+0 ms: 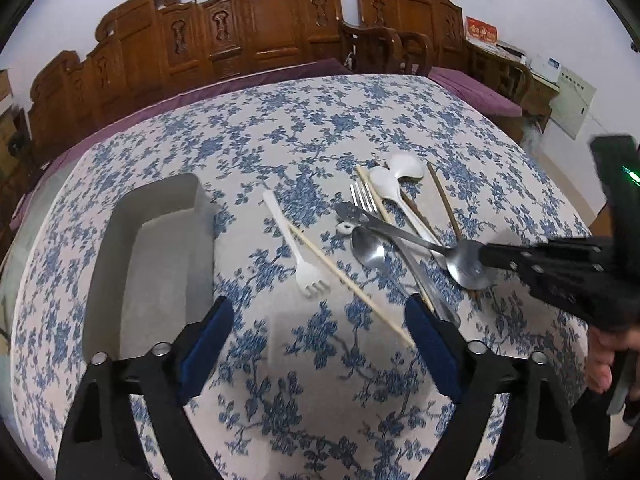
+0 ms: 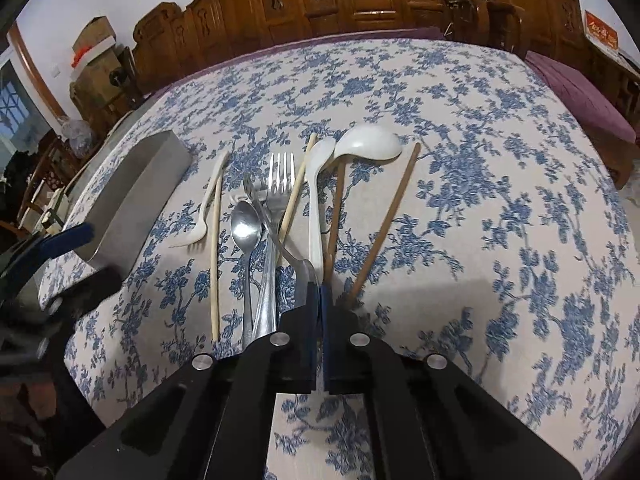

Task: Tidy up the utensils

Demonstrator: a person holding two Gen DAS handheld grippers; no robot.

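On the blue-flowered tablecloth lies a pile of utensils: a metal fork [image 2: 282, 176], a metal spoon [image 2: 246, 224], two white spoons [image 2: 368, 144], a white plastic fork [image 1: 298, 256], pale chopsticks [image 1: 352, 284] and brown chopsticks [image 2: 388, 220]. My right gripper [image 2: 319, 292] is shut on the bowl of a second metal spoon [image 1: 466, 270], whose handle runs back over the pile. My left gripper [image 1: 320, 332] hangs open over bare cloth, the plastic fork just beyond it and one pale chopstick ending by its right finger. A grey tray [image 1: 200, 216] sits left of the left gripper, nothing in the part that shows.
A carved wooden bench [image 1: 256, 32] with a purple cushion stands behind the table. A hand [image 1: 600, 360] holds the right gripper at the table's right edge. Boxes and clutter [image 2: 92, 60] stand beyond the table's far left corner.
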